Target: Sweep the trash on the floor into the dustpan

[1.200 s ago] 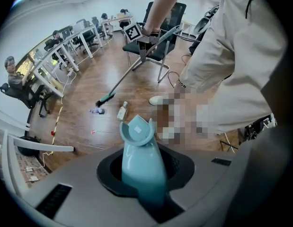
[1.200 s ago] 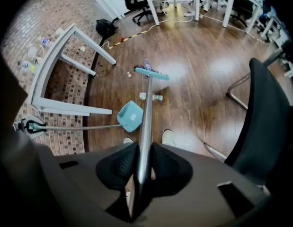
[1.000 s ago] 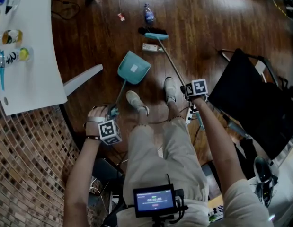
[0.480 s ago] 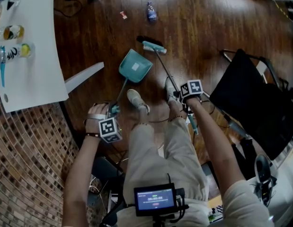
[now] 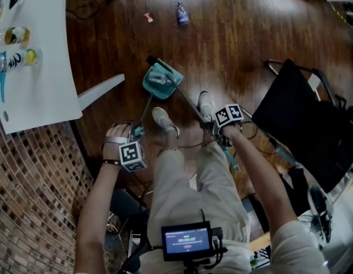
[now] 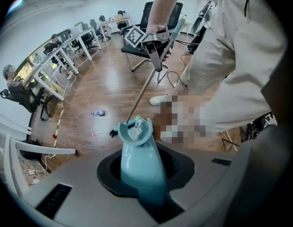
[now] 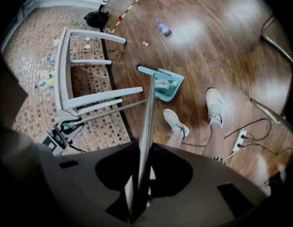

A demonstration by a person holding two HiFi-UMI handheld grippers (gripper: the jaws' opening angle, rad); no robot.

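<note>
Dustpan (image 5: 153, 89) handle clamped in left gripper (image 5: 136, 133); pan rested on floor ahead of feet. Broom (image 5: 187, 98) stick clamped in right gripper (image 5: 215, 128), slanted toward pan, brush head laid at pan mouth. Bottle (image 5: 181, 14) and wrapper (image 5: 147, 18) seen well beyond pan, judged reachable by broom alone.

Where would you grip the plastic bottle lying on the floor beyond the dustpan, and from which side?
Probably mid-body, from above: the plastic bottle lies flat on the wooden floor, well clear of the dustpan, so jaws can straddle its narrow width.
</note>
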